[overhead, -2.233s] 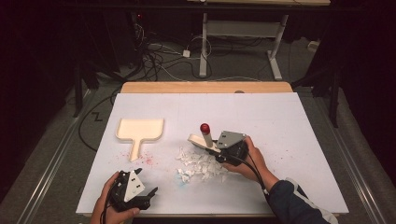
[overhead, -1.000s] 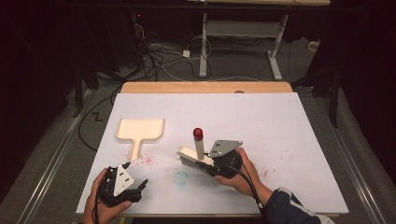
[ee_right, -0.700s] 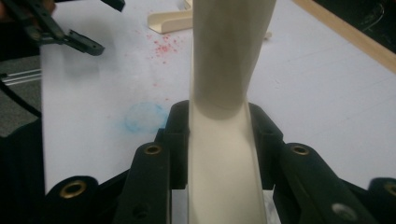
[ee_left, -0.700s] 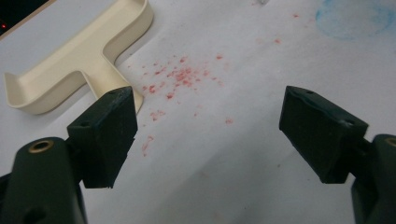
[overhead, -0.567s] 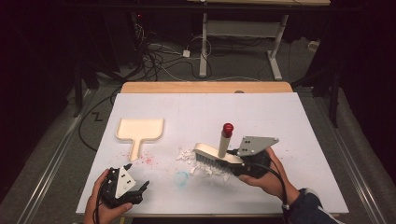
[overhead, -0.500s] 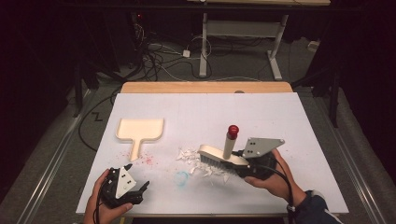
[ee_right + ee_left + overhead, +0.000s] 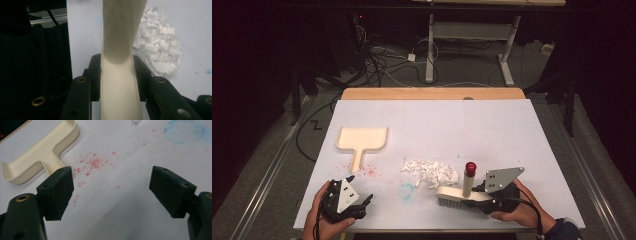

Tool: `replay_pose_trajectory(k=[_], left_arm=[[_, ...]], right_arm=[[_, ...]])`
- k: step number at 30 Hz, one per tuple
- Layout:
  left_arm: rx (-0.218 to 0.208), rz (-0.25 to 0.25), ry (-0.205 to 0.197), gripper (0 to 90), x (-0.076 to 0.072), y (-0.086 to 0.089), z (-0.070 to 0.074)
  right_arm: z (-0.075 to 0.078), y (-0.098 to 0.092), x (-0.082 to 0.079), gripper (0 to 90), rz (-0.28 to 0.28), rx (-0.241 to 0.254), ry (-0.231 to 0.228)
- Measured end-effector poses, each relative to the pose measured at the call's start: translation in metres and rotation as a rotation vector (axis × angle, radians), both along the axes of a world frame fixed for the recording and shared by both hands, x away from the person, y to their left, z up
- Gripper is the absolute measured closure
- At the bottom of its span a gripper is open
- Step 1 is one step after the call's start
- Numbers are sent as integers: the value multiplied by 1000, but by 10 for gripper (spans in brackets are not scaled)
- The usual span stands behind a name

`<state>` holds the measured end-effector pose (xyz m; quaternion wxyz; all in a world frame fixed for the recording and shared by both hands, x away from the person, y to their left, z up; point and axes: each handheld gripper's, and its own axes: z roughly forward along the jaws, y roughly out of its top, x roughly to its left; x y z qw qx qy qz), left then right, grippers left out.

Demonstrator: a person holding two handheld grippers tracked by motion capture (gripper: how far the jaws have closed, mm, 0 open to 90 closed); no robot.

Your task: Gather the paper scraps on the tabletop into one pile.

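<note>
The right gripper (image 7: 484, 196), near right on the table (image 7: 512, 130), has its jaws clamped on the cream brush (image 7: 459, 196), whose red-tipped handle stands up; shredded white paper (image 7: 429, 171) lies just left and far of it; the left gripper (image 7: 362, 202), near left, has jaws spread wide, holding nothing; the cream dustpan (image 7: 361, 140) rests farther off, beside red specks (image 7: 93, 163).

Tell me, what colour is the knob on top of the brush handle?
Red knob, seen best in the high view.
</note>
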<state>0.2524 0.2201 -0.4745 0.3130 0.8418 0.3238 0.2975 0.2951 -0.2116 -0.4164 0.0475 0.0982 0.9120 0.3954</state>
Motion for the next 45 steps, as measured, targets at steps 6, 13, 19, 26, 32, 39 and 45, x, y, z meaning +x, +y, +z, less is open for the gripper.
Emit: replay_pose_trajectory(k=[6,13,19,26,32,39,45], left_arm=[[-6,-13,4,189,1,-1,0],[9,-15,22,189,1,-6,-2],[42,-12,29,188,-1,-8,-5],[31,-10,19,188,-2,-7,-3],[37,-13,19,188,-1,-8,-3],[45,-16,22,188,-1,-9,-3],[36,-19,32,189,-1,-8,-3]], right_arm=[[-4,-3,21,677,-74,3,9],[-1,5,32,677,-138,5,-74],[8,-6,27,675,-189,77,-99],[28,-22,16,675,-357,140,-143],[17,-34,29,675,-516,81,-174],[-7,-32,45,676,-691,-65,-321],[-15,-16,48,677,-718,-41,-257]])
